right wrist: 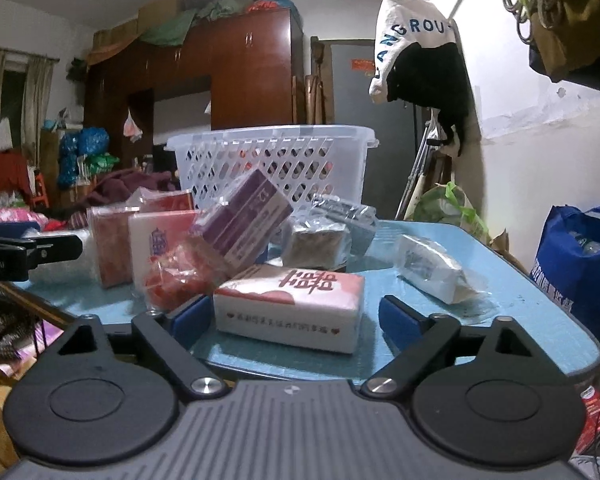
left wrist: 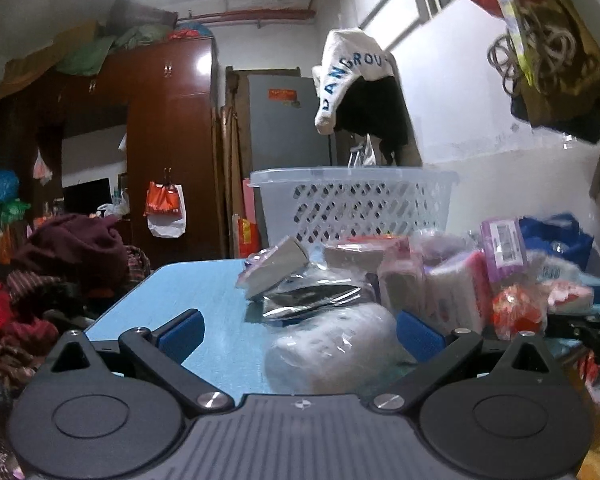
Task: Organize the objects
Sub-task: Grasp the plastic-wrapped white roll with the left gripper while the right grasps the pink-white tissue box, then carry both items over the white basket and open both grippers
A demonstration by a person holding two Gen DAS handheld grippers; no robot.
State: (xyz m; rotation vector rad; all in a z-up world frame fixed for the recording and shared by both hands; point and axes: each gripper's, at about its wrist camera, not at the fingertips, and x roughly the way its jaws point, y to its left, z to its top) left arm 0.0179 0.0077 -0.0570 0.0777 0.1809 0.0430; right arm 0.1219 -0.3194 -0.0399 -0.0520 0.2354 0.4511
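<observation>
Several wrapped packs lie on a blue table [left wrist: 204, 292] in front of a white plastic basket [left wrist: 356, 204]. My left gripper [left wrist: 300, 330] is open low over the table, with a clear-wrapped white roll pack [left wrist: 336, 348] between its fingers. A silver foil pouch [left wrist: 312, 298] lies just beyond it. My right gripper [right wrist: 296, 314] is open around a white and red tissue pack [right wrist: 292, 304]. A purple box [right wrist: 246, 222] leans on packs behind it. The basket shows in the right wrist view [right wrist: 272, 160] too. The left gripper [right wrist: 28, 254] shows at the left edge of that view.
A heap of clothes [left wrist: 40, 280] lies left of the table. A blue bag [right wrist: 580, 264] stands right of the table. A brown wardrobe [left wrist: 168, 140] stands behind. A white cloth [left wrist: 348, 76] hangs on the wall above the basket.
</observation>
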